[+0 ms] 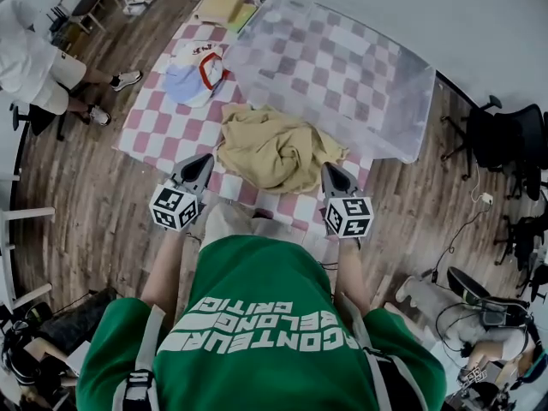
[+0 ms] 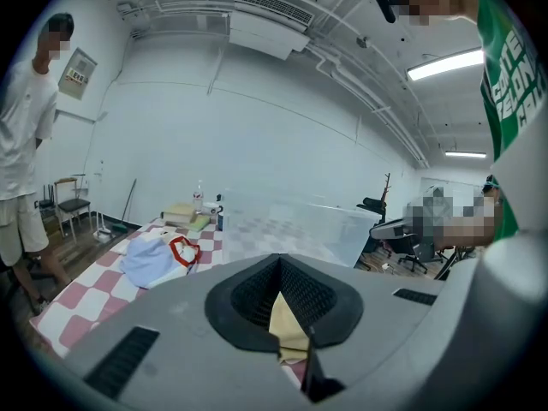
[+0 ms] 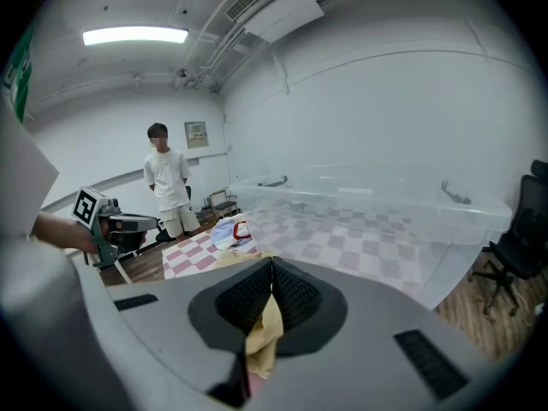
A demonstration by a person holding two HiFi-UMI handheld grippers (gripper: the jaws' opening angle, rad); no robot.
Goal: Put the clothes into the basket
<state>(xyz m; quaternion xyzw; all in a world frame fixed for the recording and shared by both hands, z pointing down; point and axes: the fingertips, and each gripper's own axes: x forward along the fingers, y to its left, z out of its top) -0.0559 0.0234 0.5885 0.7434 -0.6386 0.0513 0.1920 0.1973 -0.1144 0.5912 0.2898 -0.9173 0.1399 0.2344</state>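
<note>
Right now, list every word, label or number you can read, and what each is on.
"CONTEUR", "BELONG", "CRITIC": white print on the green shirt, upside down in the head view; edge letters unsure.
Red print on the white garment: too small to read.
Wall notice: too blurred to read.
Cubes on the left gripper and right gripper: square markers, no words.

Bright, even light from ceiling strip lights (image 3: 135, 35); fisheye-warped edges
</note>
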